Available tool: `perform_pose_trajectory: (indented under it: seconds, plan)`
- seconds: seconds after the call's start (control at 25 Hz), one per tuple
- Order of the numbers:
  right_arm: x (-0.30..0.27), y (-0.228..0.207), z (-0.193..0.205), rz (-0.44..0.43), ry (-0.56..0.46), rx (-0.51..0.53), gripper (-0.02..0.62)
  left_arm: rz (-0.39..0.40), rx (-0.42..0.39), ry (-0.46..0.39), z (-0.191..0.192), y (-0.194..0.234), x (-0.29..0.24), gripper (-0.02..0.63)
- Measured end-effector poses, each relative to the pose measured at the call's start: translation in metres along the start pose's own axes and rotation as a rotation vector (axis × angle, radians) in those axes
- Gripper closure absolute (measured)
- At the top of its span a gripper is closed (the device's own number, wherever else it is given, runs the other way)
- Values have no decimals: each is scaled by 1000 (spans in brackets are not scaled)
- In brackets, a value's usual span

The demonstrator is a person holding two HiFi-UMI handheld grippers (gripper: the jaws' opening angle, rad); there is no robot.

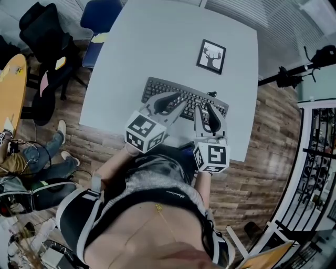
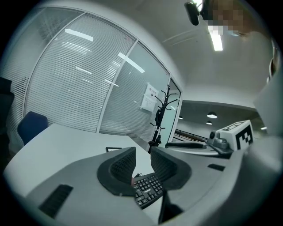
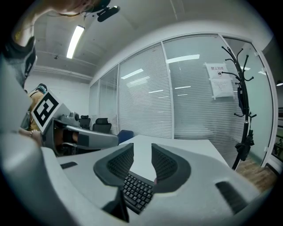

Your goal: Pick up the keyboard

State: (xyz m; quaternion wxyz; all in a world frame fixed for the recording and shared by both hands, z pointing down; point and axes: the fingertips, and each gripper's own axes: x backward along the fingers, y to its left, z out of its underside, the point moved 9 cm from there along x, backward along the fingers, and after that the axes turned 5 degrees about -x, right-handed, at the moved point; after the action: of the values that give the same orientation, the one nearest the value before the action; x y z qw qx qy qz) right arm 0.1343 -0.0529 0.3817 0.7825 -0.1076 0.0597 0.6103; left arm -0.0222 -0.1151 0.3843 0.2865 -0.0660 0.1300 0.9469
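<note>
A black keyboard (image 1: 190, 97) lies flat near the front edge of the grey table (image 1: 157, 42). My left gripper (image 1: 173, 103) hovers over its near left half, jaws drawn together to a thin slit with nothing in it. In the left gripper view the keyboard's number-pad end (image 2: 148, 190) shows below the left gripper (image 2: 143, 152). My right gripper (image 1: 205, 111) hangs over the keyboard's near right part. Its jaws stand slightly apart with bare table showing through the gap. The keys (image 3: 137, 190) lie just under the right gripper (image 3: 142, 148). Neither gripper's pads touch the keyboard.
A framed deer picture (image 1: 211, 57) lies on the table beyond the keyboard. Office chairs (image 1: 47, 31) and a blue chair (image 1: 100, 13) stand at the far left. A seated person's legs (image 1: 37, 157) are left of the table. A coat stand (image 2: 161, 114) stands by the glass wall.
</note>
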Motion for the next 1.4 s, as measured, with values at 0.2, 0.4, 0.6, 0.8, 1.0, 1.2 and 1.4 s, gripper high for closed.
perform_pose_trajectory:
  seconds: [0.2,0.4,0.6,0.8,1.0,1.2,1.4]
  plan:
    - [0,-10,9,25,27,-8,468,-35,3,17,7,8,1,511]
    - [1,-19,16,58,51,-13,468,-48,15,44,15,14,0,511]
    - [2,-30,27,92,81,-15,468,-68,7,78,24,20,-1,511]
    - [1,-39,36,114,113,-15,468,-96,25,104,36,31,-1,511]
    - [0,-50,43,137,143,-19,466,-132,46,129,47,44,1,511]
    - [-1,-58,54,163,181,1,463,-168,47,161,60,56,4,511]
    - [-3,-64,63,173,208,0,463,-192,57,191,72,65,5,511]
